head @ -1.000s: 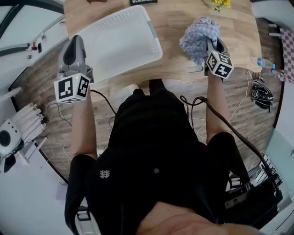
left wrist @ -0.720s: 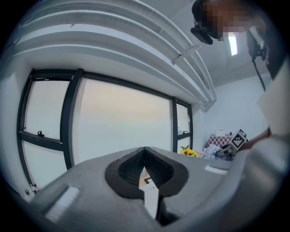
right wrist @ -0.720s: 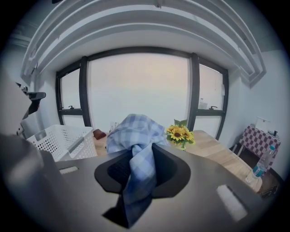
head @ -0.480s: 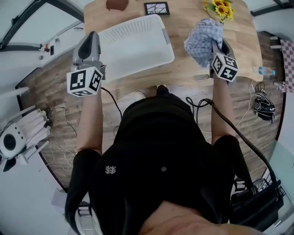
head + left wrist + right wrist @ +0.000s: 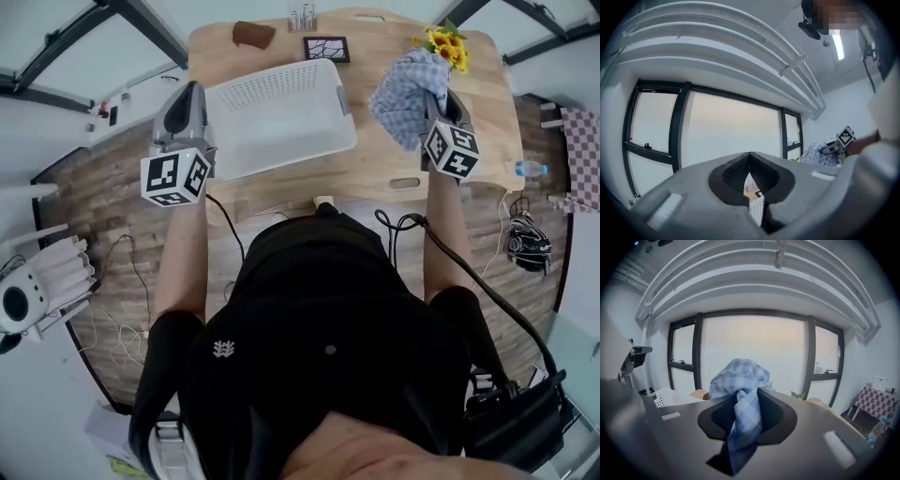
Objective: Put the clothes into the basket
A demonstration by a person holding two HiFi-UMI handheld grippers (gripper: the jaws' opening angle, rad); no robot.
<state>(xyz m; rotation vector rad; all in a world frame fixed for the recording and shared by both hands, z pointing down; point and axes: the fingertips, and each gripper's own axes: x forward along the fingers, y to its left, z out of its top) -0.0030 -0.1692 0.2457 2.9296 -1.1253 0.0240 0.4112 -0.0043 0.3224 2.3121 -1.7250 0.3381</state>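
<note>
In the head view my right gripper (image 5: 433,98) is shut on a blue-and-white checked cloth (image 5: 406,82), which hangs bunched above the right half of the wooden table (image 5: 375,164). The right gripper view shows the cloth (image 5: 740,380) pinched between the jaws and trailing down toward the camera. A white perforated basket (image 5: 277,117) stands on the table's left half, empty as far as I see. My left gripper (image 5: 190,92) hovers beside the basket's left edge, shut with nothing in it. In the left gripper view its jaws (image 5: 749,161) leave only a thin slit.
Yellow sunflowers (image 5: 444,41), a black framed tile (image 5: 326,49) and a brown object (image 5: 253,34) lie along the table's far edge. Cables, a bottle (image 5: 527,169) and a headset (image 5: 525,246) sit on the floor at right. Large windows face both grippers.
Both grippers have risen, the right one more, carrying the checked cloth up off the table. The left gripper stays beside the basket.
</note>
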